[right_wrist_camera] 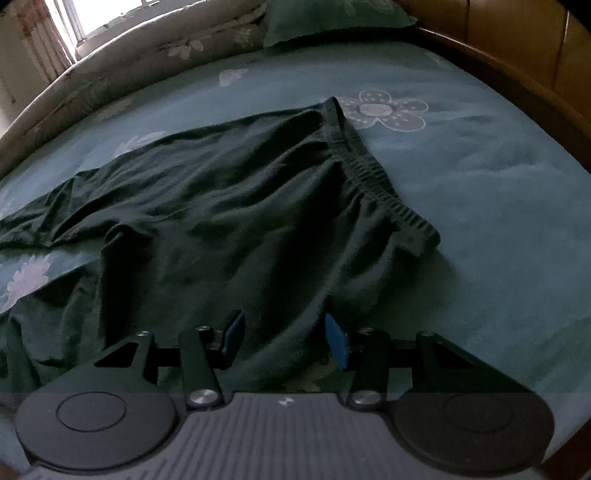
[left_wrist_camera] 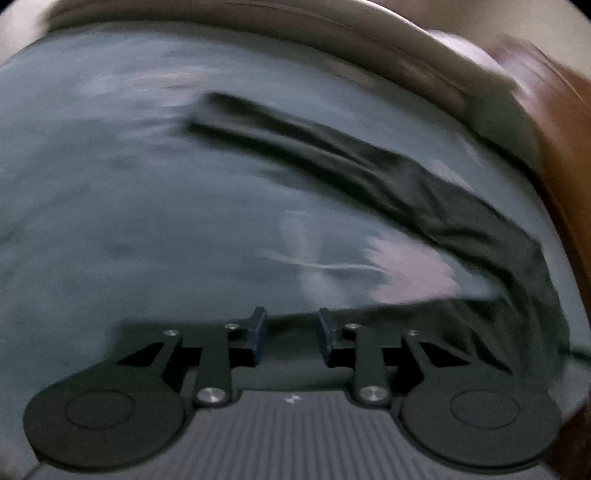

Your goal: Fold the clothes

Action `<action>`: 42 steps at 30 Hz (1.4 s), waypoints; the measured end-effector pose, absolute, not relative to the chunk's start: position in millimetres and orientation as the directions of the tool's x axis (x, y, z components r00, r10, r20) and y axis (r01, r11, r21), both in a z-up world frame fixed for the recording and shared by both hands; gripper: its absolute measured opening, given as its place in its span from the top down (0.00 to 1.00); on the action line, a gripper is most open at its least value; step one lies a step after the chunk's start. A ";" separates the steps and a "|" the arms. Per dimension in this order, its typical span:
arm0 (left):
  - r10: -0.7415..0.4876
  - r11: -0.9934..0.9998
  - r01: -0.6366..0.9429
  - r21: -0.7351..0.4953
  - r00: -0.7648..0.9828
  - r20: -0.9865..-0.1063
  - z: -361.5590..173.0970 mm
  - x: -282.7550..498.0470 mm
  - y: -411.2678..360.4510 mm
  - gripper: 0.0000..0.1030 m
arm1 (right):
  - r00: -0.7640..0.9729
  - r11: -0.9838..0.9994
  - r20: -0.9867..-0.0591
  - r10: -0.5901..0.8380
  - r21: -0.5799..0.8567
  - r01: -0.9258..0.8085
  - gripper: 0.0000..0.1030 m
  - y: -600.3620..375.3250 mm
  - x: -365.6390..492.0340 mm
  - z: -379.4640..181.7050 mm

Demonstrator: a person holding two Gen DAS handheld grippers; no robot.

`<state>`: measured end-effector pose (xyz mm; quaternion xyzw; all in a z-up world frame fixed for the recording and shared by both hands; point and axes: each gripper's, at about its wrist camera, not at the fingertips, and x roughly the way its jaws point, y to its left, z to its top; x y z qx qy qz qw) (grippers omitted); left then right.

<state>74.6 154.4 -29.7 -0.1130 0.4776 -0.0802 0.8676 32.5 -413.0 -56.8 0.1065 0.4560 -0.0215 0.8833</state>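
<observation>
Trousers of dark green, soft knit fabric (right_wrist_camera: pixel 229 206) lie spread on a bed covered by a teal sheet printed with pale flowers (right_wrist_camera: pixel 480 192). Their gathered elastic waistband (right_wrist_camera: pixel 384 188) runs diagonally at the right of the right wrist view, and one leg trails off toward the left edge. The right gripper (right_wrist_camera: pixel 284 338) hangs low over the near part of the garment with its blue-padded fingers (right_wrist_camera: pixel 338 341) set apart; cloth shows in the gap, but the pads do not press on it. A green pillow (right_wrist_camera: pixel 332 22) sits at the head of the bed beside a brown wooden bed frame (right_wrist_camera: pixel 517 74). In the blurred left wrist view, the left gripper (left_wrist_camera: pixel 291 332) also has its fingers apart with nothing between them, above bare sheet, while a trouser leg (left_wrist_camera: pixel 369 166) stretches away to its right.
</observation>
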 end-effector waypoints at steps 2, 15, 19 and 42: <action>-0.279 0.960 0.138 -0.242 0.501 -0.819 -39.0 91.3 119.1 0.70 | 0.584 0.979 -0.810 0.056 0.161 0.129 0.47 -410.2 31.0 -55.8; -0.176 0.980 0.167 -0.108 0.471 -0.864 -60.9 132.6 57.0 0.77 | 0.602 0.963 -0.797 0.049 0.198 0.185 0.44 -432.3 7.7 -52.5; -0.241 0.963 0.224 -0.146 0.487 -0.839 -40.7 130.9 48.7 0.74 | 0.610 0.960 -0.790 0.063 0.215 0.178 0.44 -436.8 5.9 -54.8; -0.212 0.915 0.403 0.006 0.493 -0.844 -67.8 168.2 -91.1 0.69 | 0.651 0.928 -0.730 0.207 0.357 0.104 0.39 -455.4 -8.2 -76.2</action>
